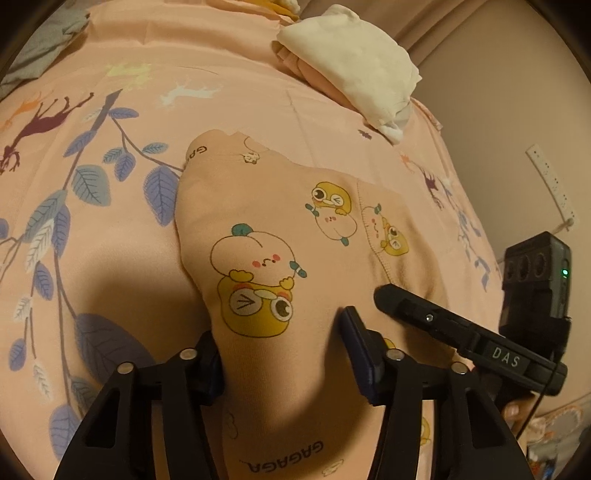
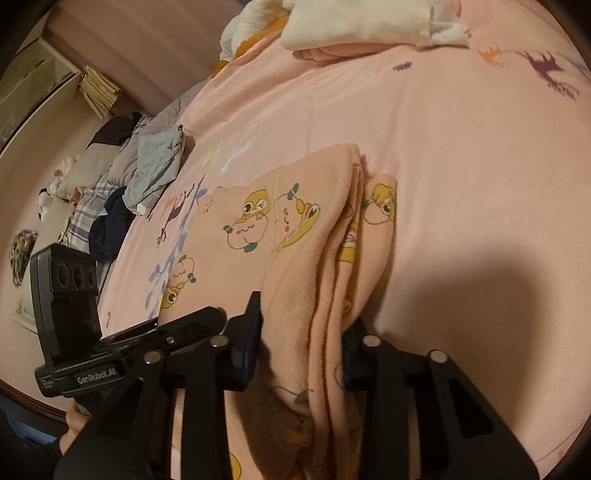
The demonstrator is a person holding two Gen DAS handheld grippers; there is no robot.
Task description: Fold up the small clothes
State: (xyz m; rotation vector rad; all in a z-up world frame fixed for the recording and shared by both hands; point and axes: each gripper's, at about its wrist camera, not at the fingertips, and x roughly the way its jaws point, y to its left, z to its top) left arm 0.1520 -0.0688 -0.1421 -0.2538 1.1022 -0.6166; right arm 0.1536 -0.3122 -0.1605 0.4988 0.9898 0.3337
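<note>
A small pink garment (image 1: 280, 236) printed with yellow cartoon chicks and peaches lies folded on the pink bedsheet (image 1: 110, 258). My left gripper (image 1: 282, 343) straddles its near end, jaws wide apart, fabric between the fingers but not pinched. In the right wrist view the same garment (image 2: 295, 229) shows stacked folded layers along its right edge. My right gripper (image 2: 303, 339) has the thick folded edge between its fingers, jaws apart around it. The other gripper's body (image 1: 535, 288) shows at the right of the left wrist view.
A stack of folded cream and pink clothes (image 1: 354, 62) lies at the far end of the bed, also in the right wrist view (image 2: 369, 26). A heap of unfolded grey, plaid and dark clothes (image 2: 125, 184) lies along the bed's left side. A wall stands at the right (image 1: 498, 92).
</note>
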